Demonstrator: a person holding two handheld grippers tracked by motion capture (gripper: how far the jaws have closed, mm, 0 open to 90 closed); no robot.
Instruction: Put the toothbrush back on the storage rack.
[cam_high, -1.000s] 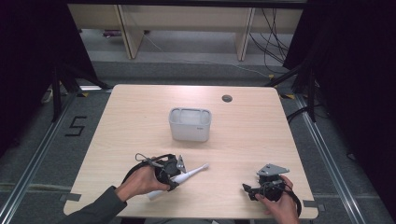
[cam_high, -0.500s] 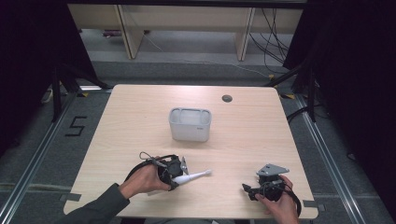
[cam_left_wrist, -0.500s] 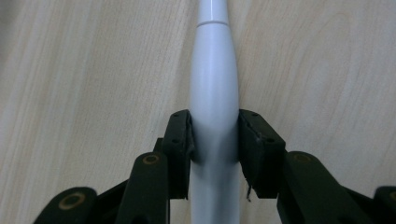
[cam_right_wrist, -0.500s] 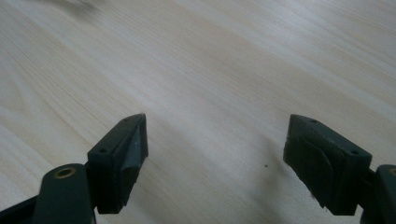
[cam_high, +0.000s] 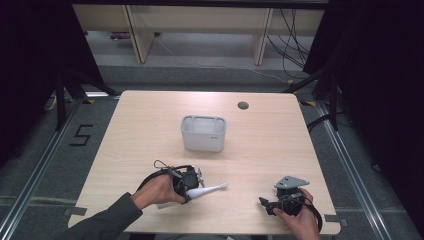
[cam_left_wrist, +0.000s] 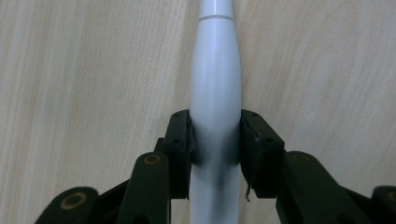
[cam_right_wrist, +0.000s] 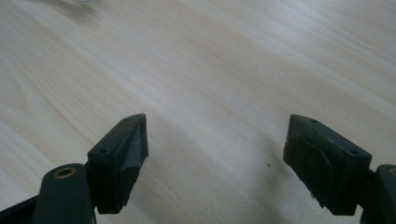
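High view: the left gripper (cam_high: 187, 181) sits near the front left of the table (cam_high: 150, 125), clamped on the handle of a white electric toothbrush (cam_high: 209, 190) whose slim end points right. Compared with the picture a second ago, the brush has dropped closer to the near edge and lies flatter; the gripper has moved slightly right with it. The grey box (cam_high: 203, 133) stands at mid-table, well apart on the far side, and the right gripper (cam_high: 272, 204) rests at the near right, unchanged in position. Left gripper view: both jaws press against the thick part of the toothbrush (cam_left_wrist: 215, 93), one on each side, with the body running straight up the middle over the wood. To do this step well, keep the grip centred on the thick section and level, so the rounded body does not swivel or slip between the pads (cam_left_wrist: 180, 140) when lifted toward the box. Right gripper view: the right gripper (cam_right_wrist: 215, 144) stands wide apart, holding nothing, above bare table (cam_right_wrist: 233, 60).
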